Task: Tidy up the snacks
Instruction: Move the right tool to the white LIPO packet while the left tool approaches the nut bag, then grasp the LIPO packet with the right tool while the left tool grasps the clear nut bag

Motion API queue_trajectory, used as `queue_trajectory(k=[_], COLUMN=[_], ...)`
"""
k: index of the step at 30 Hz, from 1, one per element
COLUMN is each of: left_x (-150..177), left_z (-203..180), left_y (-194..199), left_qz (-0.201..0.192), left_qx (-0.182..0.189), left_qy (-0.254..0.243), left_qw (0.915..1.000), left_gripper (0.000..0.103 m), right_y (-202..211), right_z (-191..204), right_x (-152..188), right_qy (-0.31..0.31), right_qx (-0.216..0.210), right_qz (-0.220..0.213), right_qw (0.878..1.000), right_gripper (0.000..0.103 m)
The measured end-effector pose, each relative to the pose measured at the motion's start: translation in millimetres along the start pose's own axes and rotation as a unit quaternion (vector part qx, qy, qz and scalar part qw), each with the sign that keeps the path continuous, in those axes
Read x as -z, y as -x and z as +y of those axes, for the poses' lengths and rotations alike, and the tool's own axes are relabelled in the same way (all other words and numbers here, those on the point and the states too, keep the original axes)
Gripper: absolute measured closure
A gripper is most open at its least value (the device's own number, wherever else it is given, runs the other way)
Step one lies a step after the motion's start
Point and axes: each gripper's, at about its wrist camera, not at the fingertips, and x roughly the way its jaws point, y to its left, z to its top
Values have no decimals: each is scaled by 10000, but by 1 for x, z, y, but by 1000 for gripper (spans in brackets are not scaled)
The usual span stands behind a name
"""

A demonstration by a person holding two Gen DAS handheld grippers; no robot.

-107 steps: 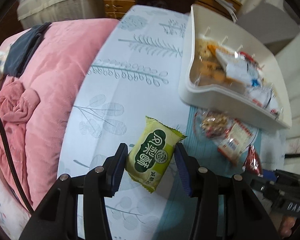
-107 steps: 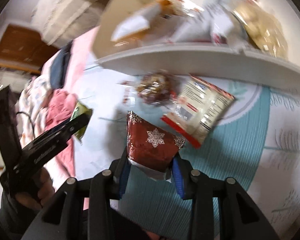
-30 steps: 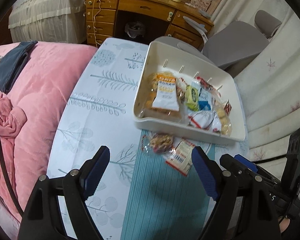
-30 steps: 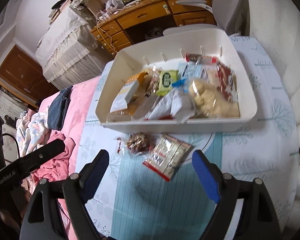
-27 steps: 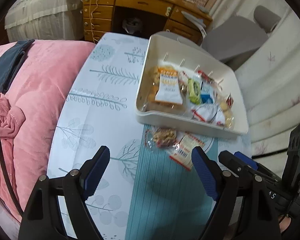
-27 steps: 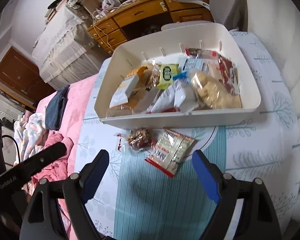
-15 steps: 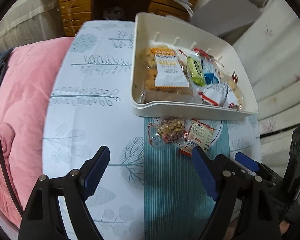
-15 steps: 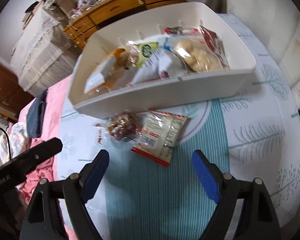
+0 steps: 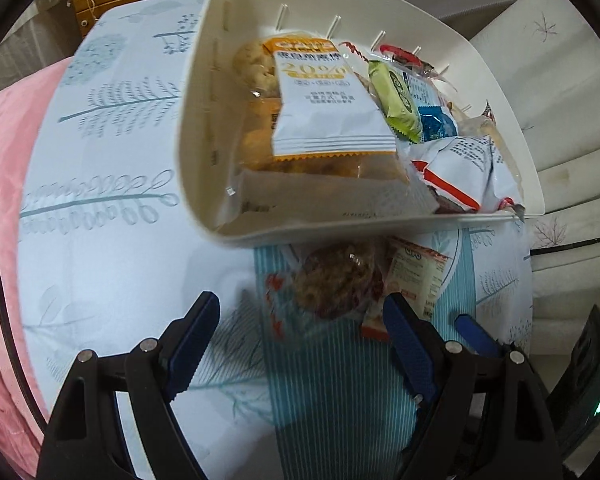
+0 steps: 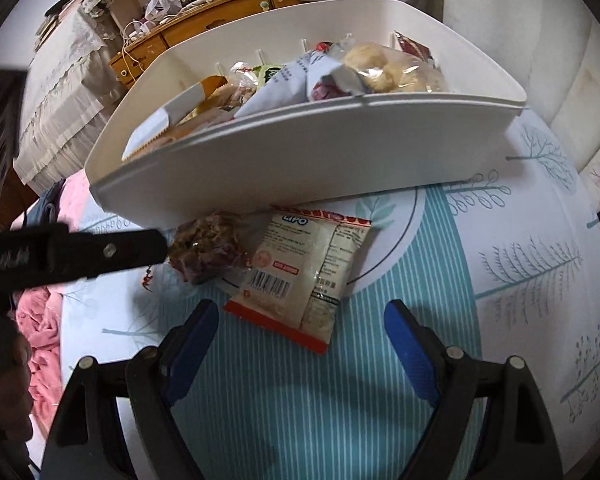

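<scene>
A white bin (image 9: 204,136) (image 10: 300,160) on the table holds several snack packets. In front of it lie two packets: a clear one with brown nutty clusters (image 9: 336,280) (image 10: 208,244) and a white one with a red edge and a barcode (image 9: 416,276) (image 10: 300,276). My left gripper (image 9: 300,324) hangs open just short of the clear packet, nothing between its blue pads. My right gripper (image 10: 300,332) is open too, above the near edge of the white packet. A blue pad of the right gripper (image 9: 474,334) shows beside the left one.
A pink blanket (image 9: 0,160) lies on the bed left of the table. A wooden desk with drawers (image 10: 204,20) stands behind the bin. The left tool's black arm (image 10: 72,252) crosses the right wrist view at the left. Pale cushions (image 9: 560,80) rise at the right.
Both grippers have come down toward the two packets in front of the bin, which now look much larger. Both stay open. The green and red packets held earlier are gone from them.
</scene>
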Motion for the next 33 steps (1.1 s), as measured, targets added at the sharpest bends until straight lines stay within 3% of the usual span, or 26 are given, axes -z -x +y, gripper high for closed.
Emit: queue_trajectory(k=[7, 15, 18, 25, 27, 33], left_x=[-8, -10, -11, -16, -16, -15], left_z=[-15, -29, -33, -21, -16, -6], left_y=[-26, -39, -39, -35, -31, -24], left_qz=[83, 6, -68, -34, -53, -36], left_qx=[-65, -223, -379, -176, -37, -97], left_qy=[-186, -283, -361, -116, -56, 119], left_qw=[9998, 9994, 9986, 9998, 10000, 9999], left_gripper=[20, 20, 32, 36, 48, 50], right_y=[-16, -25, -29, -33, -30, -30], right_z=[10, 15, 18, 21, 23, 26], right_x=[8, 6, 3, -1, 4, 5], right_qy=[416, 742, 995, 1192, 1219, 1273], right_qx=[333, 388, 499, 431, 417, 385], right_qz=[-141, -312, -354, -309, -302, -289], right_qw=[9985, 9960, 9932, 9915, 9912, 9907], right_gripper=[17, 17, 17, 17, 17, 21])
